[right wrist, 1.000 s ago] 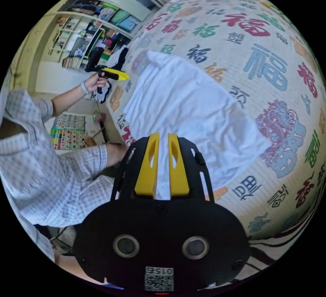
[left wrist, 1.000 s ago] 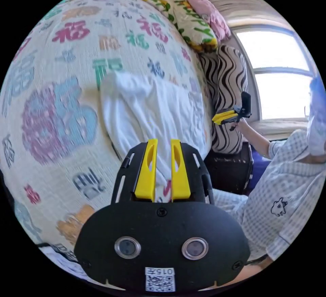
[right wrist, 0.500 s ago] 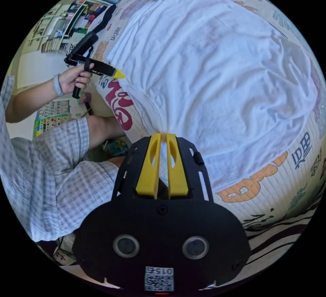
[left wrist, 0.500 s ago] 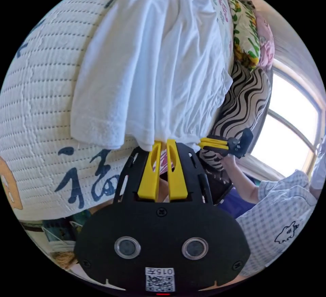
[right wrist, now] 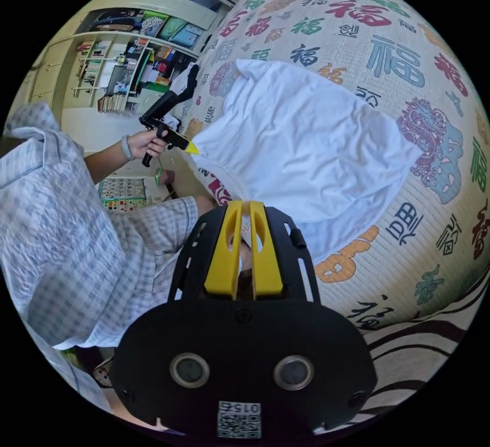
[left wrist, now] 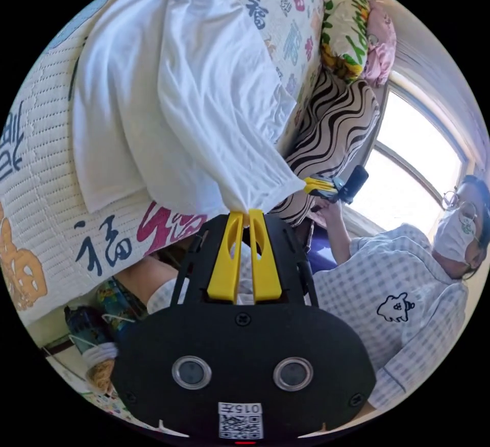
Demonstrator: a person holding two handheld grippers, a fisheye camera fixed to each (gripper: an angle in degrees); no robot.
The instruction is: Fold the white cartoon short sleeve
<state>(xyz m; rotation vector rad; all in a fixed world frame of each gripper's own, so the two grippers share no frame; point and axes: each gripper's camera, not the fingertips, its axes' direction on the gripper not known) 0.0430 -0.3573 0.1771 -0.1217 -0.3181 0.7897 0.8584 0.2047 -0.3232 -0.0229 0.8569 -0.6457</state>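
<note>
1. The bed, covered by a cream woven mat printed with coloured characters, carries the work; its near edge is the landmark.
2. The white short-sleeve shirt of thin cotton lies spread on the mat. One hem reaches past the bed's near edge, lifted and stretched taut between the two claws, likely to smooth it and square it for the first fold.
3. The left claw has its yellow jaws nearly closed, pinching one hem corner just off the bed's near edge. In the right gripper view the left claw is held out at arm's length.
4. The right claw grips the other hem corner, jaws narrow, beside the bed's near edge.
</note>
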